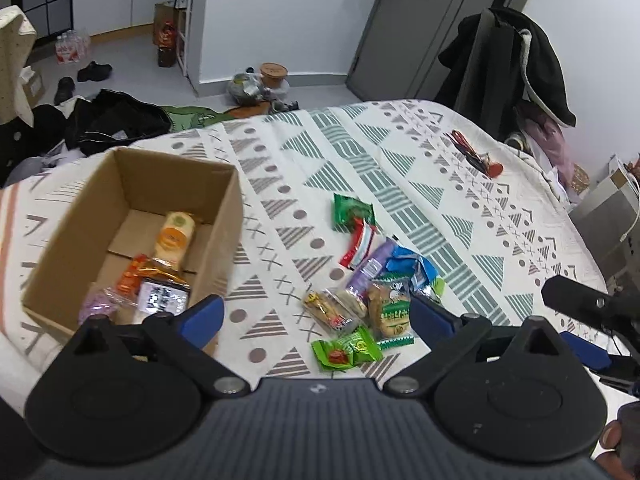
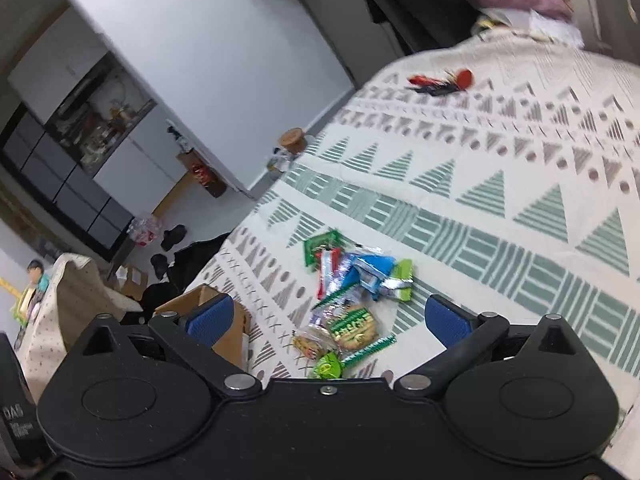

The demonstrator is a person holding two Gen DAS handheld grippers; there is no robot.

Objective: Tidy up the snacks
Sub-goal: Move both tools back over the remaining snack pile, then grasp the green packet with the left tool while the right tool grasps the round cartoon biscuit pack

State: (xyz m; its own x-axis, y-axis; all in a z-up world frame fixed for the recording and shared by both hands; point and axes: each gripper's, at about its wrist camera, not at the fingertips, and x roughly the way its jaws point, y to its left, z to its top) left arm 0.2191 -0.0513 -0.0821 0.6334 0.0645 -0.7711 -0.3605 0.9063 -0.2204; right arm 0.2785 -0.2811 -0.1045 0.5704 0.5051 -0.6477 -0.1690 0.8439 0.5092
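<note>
- The open brown corrugated cardboard box sits on a bed covered by a cream quilted bedspread printed with green striped triangles and grey-brown dots and crosses.
- Inside the box lie a tall cream-and-orange wrapped packet, a crinkly orange-and-clear packet with a dark label and a pale purple wrapper, all on the box floor.
- Just beside the box, to its right on the bedspread, lies a loose pile of glossy snack packets.
- In the pile are a dark green foil sachet, a red-and-white striped stick packet, a crumpled blue foil wrapper, a clear biscuit pack with a green label, a clear pack of yellowish crackers and a bright green sachet with a red mark.
- The left gripper hovers above the gap between the box and the pile; its blue-padded fingers are spread wide and hold nothing.
- The right gripper hangs over the pile, blue-padded fingers likewise spread apart and empty; the view is motion-blurred.
- A small red-and-black bundle lies well apart, near the far edge of the bed.
</note>
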